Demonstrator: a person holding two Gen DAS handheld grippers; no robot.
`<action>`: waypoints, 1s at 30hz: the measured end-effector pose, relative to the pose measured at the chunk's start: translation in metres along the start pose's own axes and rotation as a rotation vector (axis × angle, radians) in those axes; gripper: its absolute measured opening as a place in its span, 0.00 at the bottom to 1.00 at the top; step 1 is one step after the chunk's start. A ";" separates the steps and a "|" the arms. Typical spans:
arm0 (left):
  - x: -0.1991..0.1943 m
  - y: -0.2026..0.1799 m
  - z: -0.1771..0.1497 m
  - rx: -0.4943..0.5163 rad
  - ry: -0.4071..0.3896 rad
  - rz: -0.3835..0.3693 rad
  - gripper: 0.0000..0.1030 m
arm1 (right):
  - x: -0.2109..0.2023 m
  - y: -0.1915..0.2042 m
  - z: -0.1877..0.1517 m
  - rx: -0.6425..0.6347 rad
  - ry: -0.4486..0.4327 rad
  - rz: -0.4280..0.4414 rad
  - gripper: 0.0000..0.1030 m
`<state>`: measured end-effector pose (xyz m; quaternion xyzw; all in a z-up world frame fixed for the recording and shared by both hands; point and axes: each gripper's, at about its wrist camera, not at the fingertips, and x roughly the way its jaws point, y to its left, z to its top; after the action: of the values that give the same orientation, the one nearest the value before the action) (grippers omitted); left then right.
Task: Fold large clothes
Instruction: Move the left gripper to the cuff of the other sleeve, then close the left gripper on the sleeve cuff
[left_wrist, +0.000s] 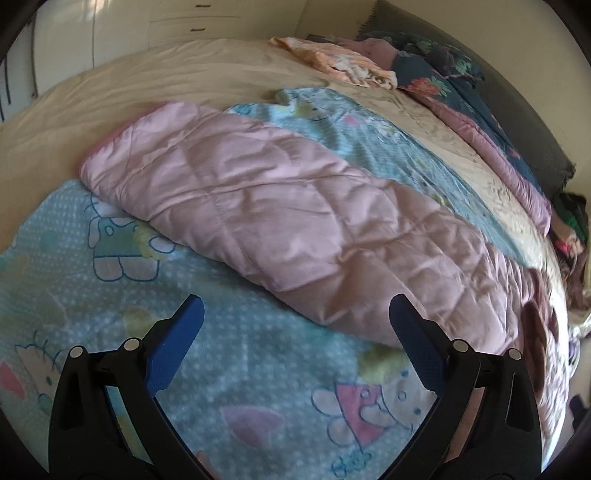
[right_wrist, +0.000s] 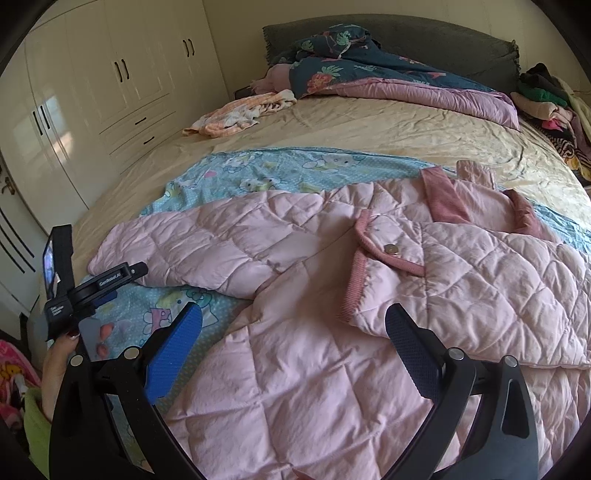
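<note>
Pink quilted jacket (right_wrist: 332, 280) lies flat on the bed (right_wrist: 332, 125), both jaws spread and empty, so I'd pinch the sleeve (left_wrist: 258, 206) cuff at 10 o'clock and fold inward.

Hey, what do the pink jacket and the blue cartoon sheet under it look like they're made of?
The pink jacket looks like padded, quilted synthetic fabric with a slight sheen: diamond stitching puffs between the seams. Its darker pink trim appears ribbed, maybe corduroy or knit. The blue cartoon sheet looks like thin matte printed cotton or a blend, lying flat with soft wrinkles; the exact fibre cannot be told.
</note>
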<state>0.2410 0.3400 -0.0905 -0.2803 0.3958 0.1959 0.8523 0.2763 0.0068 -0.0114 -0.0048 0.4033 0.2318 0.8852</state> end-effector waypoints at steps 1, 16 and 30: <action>0.003 0.004 0.002 -0.019 0.005 -0.016 0.91 | 0.001 0.000 0.000 0.001 0.001 0.004 0.96; 0.023 0.069 0.045 -0.283 -0.090 -0.043 0.91 | -0.005 -0.030 -0.009 0.058 0.000 -0.006 0.96; -0.027 0.067 0.055 -0.245 -0.260 -0.046 0.15 | -0.030 -0.054 -0.016 0.141 -0.048 -0.024 0.96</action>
<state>0.2178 0.4231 -0.0618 -0.3632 0.2490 0.2577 0.8600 0.2708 -0.0565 -0.0105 0.0583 0.3972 0.1924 0.8954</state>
